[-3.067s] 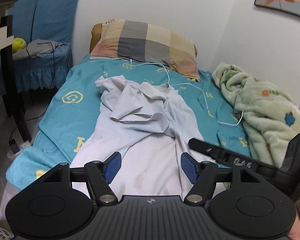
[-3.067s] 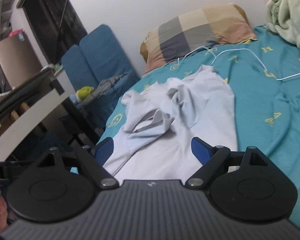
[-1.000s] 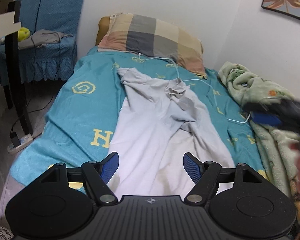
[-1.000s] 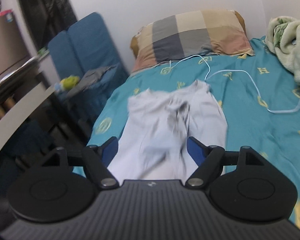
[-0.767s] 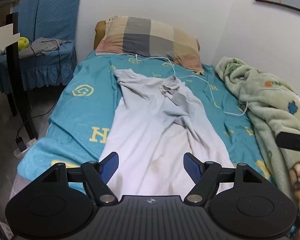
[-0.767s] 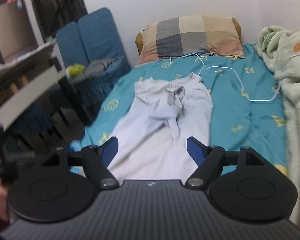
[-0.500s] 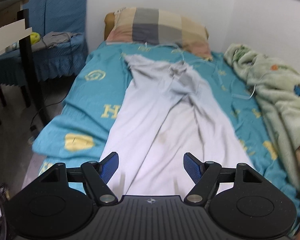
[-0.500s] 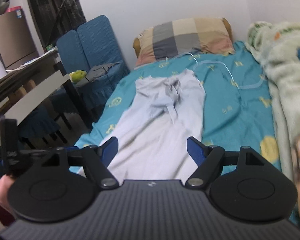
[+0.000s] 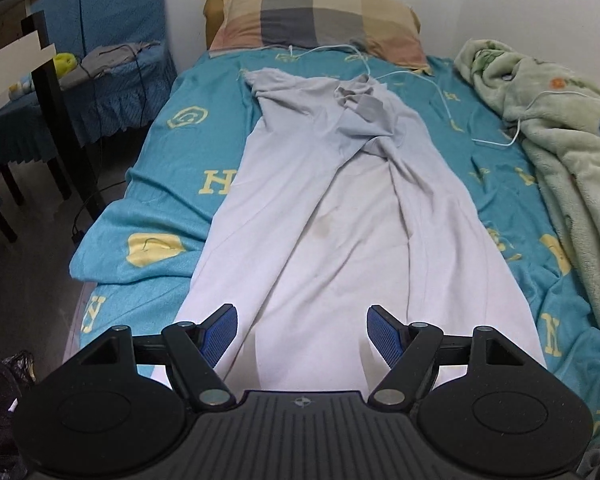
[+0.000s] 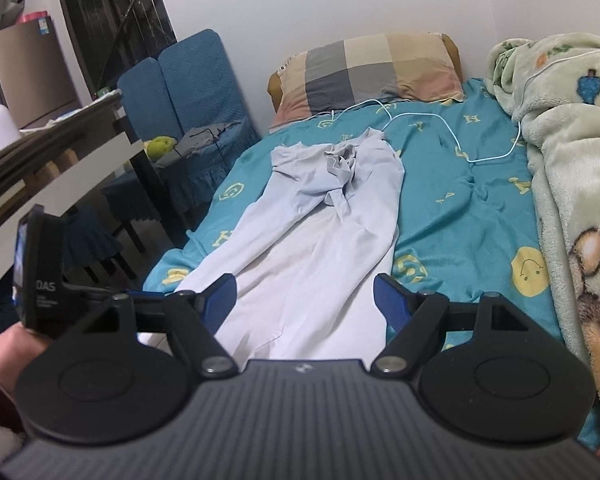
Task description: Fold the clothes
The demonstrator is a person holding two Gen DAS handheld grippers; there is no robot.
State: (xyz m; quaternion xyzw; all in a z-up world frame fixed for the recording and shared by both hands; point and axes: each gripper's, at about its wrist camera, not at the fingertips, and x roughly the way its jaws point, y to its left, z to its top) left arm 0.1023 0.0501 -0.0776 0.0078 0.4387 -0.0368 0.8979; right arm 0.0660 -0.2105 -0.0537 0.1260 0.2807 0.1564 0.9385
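Two hand-held grippers, both spread wide with nothing between the blue pads: left hand-held gripper (image 9: 301, 334) and right hand-held gripper (image 10: 305, 301) hover at the foot end of the bed (image 9: 152, 152), side by side, each aimed along the garment. Task item is a pale grey T-shirt (image 9: 352, 216), lying lengthwise down the middle of the teal bedsheet, hem toward the cameras and running out of frame under the tools, collar end toward the checked pillow (image 9: 320, 16). Lower body of the shirt is pulled fairly straight with long ridges; the top is bunched, sleeves and collar heaped in a wad (image 10: 336, 172), so not flat and not folded. Judged step: spreading/straightening the shirt ahead of a fold, hem end sorted, shoulder end not. Next move likely calls for reaching up to the crumpled shoulder area, pinching a sleeve or shoulder edge in each tool and drawing them outward so the top lies flat; thin fabric, so pinch one layer only or the wad drags along. White cable (image 9: 440, 92) loops on the sheet just beside the collar, could snag. Green fleece blanket (image 9: 560, 132) heaped along the right edge, apart from the shirt. Blue chair (image 10: 188, 92) off to the left.
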